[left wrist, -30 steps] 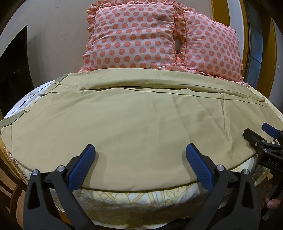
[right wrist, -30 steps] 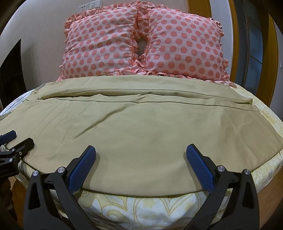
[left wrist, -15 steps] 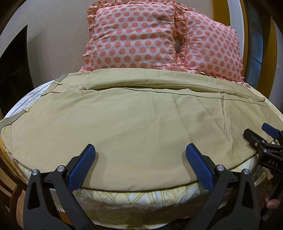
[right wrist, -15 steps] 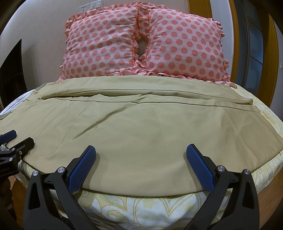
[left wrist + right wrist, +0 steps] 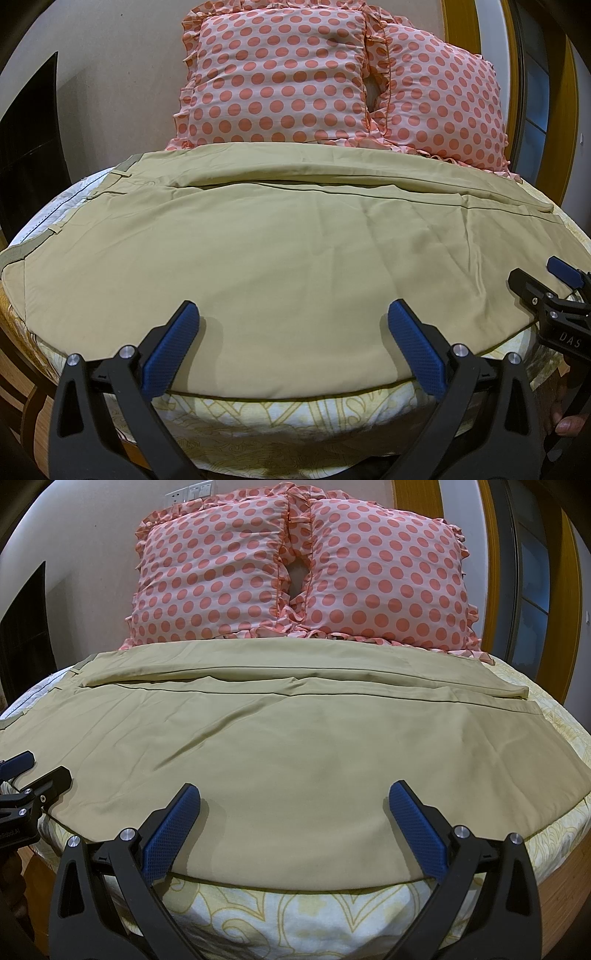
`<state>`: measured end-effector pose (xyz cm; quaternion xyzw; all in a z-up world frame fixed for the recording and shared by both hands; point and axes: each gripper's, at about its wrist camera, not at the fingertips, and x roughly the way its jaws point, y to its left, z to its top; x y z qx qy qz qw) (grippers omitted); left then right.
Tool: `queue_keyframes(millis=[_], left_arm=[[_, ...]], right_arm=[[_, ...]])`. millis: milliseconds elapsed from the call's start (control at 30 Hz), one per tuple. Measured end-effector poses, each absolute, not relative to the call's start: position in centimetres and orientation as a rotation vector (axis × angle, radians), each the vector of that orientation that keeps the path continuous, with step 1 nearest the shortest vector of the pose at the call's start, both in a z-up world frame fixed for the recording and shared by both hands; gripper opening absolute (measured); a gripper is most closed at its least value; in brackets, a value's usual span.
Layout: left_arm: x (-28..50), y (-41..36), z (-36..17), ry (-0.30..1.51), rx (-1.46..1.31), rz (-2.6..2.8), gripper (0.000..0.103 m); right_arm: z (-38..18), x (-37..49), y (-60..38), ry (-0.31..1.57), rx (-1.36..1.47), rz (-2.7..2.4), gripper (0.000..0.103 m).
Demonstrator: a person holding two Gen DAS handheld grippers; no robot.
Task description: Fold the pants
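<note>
Pants [image 5: 288, 258]: my khaki pair, spread flat across the bed [image 5: 280, 410].
Waistband: at 9 o'clock.
Legs: toward 3 o'clock, one folded over at 12.

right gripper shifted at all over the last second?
Barely. In the right wrist view the polka-dot pillows sit a touch lower against the right gripper than before, so it tilted or rose slightly. Jaws open over the pants.

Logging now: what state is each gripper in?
Left gripper: open, holding nothing, above the khaki pants.
Right gripper: open, holding nothing.
</note>
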<state>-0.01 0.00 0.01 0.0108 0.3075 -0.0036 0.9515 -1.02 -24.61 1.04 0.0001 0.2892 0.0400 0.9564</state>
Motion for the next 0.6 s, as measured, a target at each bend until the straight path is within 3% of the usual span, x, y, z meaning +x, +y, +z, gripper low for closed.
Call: queue_keyframes(millis=[600], left_arm=[[0.0, 0.0, 0.01, 0.625, 0.022, -0.007, 0.101]], right_arm=[[0.99, -1.08, -24.37, 0.584, 0.0, 0.081, 0.102]])
